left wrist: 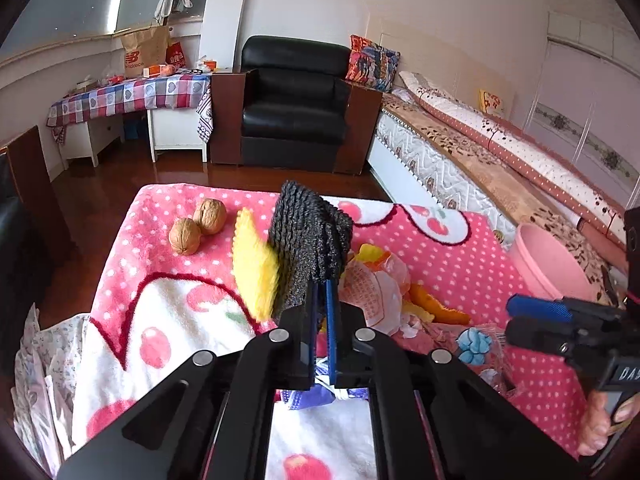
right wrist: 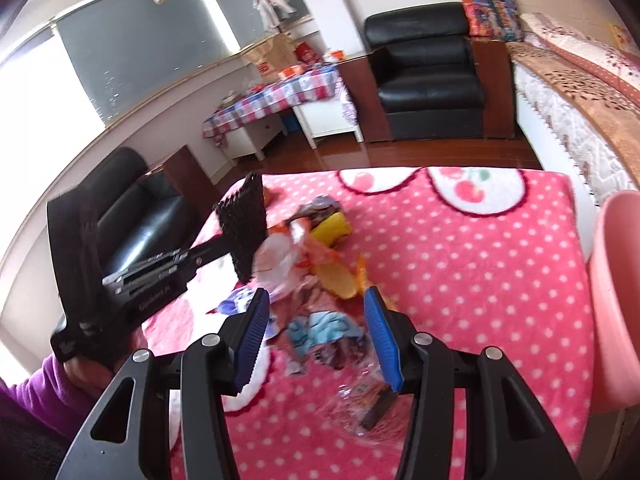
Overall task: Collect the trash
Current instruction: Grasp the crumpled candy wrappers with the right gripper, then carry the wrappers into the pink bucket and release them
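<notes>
My left gripper (left wrist: 322, 292) is shut on a black ridged foam piece (left wrist: 310, 236), which stands upright above the pink blanket (left wrist: 460, 256). A yellow fuzzy piece (left wrist: 256, 264) sits against the foam's left side; I cannot tell if they are joined. The right wrist view shows the same foam (right wrist: 242, 224) in the left gripper (right wrist: 236, 250). A pile of crumpled wrappers (right wrist: 304, 264) lies mid-blanket. My right gripper (right wrist: 317, 292) hangs open over the pile's near end, with a blue wrapper (right wrist: 320, 328) below the gap between its fingers. It (left wrist: 510, 318) enters from the right in the left wrist view.
Two walnuts (left wrist: 196, 224) lie on the blanket's far left. A pink bin (left wrist: 548, 264) stands at the right edge, also seen as the pink bin (right wrist: 616, 300). A clear plastic wrapper (right wrist: 360, 400) lies close in. Beyond are a black armchair (left wrist: 294, 108) and a bed (left wrist: 480, 152).
</notes>
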`<action>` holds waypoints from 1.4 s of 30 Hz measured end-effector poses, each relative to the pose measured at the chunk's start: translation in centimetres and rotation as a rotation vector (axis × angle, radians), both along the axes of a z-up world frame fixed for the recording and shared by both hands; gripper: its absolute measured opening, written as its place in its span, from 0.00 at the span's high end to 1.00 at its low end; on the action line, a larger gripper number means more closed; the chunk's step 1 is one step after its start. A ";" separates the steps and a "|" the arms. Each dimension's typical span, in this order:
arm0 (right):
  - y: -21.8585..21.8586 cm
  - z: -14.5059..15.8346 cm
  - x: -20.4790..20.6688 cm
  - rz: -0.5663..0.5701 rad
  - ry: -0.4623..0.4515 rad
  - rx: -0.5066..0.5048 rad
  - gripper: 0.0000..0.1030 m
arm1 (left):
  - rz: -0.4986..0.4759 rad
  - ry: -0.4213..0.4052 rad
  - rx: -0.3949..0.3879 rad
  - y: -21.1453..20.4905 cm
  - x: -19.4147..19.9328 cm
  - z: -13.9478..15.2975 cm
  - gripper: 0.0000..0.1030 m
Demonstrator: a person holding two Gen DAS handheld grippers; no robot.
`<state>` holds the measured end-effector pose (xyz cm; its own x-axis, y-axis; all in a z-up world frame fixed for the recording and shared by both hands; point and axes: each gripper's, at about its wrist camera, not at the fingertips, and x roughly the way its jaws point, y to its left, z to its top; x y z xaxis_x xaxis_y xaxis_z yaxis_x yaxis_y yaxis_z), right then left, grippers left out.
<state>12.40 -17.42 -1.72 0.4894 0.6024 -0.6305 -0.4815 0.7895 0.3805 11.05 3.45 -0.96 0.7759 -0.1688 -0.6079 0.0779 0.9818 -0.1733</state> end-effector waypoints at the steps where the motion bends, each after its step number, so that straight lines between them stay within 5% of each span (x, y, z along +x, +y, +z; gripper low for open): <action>1: 0.3 -0.1 -0.2 0.002 -0.009 -0.024 0.49 | 0.001 -0.016 -0.015 0.3 -0.4 0.6 0.97; 3: 0.8 -0.5 -0.3 -0.012 -0.026 -0.076 0.40 | -0.006 -0.046 -0.036 0.6 -1.2 1.6 0.97; 7: 0.9 -1.9 0.5 -0.028 0.006 -0.113 0.39 | -0.022 -0.086 -0.062 0.7 -2.2 3.2 0.97; 11: 1.4 -3.3 1.0 -0.010 0.062 -0.142 0.75 | -0.034 -0.089 -0.071 0.4 -2.6 3.5 0.97; 14: 1.3 -3.5 0.5 -0.002 0.067 -0.150 0.86 | -0.040 -0.085 -0.079 0.1 -2.8 3.6 0.97; 24: -3.0 1.2 -1.4 -0.095 -0.022 0.037 0.88 | -0.066 -0.103 -0.091 -1.4 -3.5 4.6 0.97; 42: -15.3 3.2 -3.8 -0.487 -0.098 0.043 0.88 | -0.240 -0.125 -0.168 -10.3 -2.4 6.4 0.97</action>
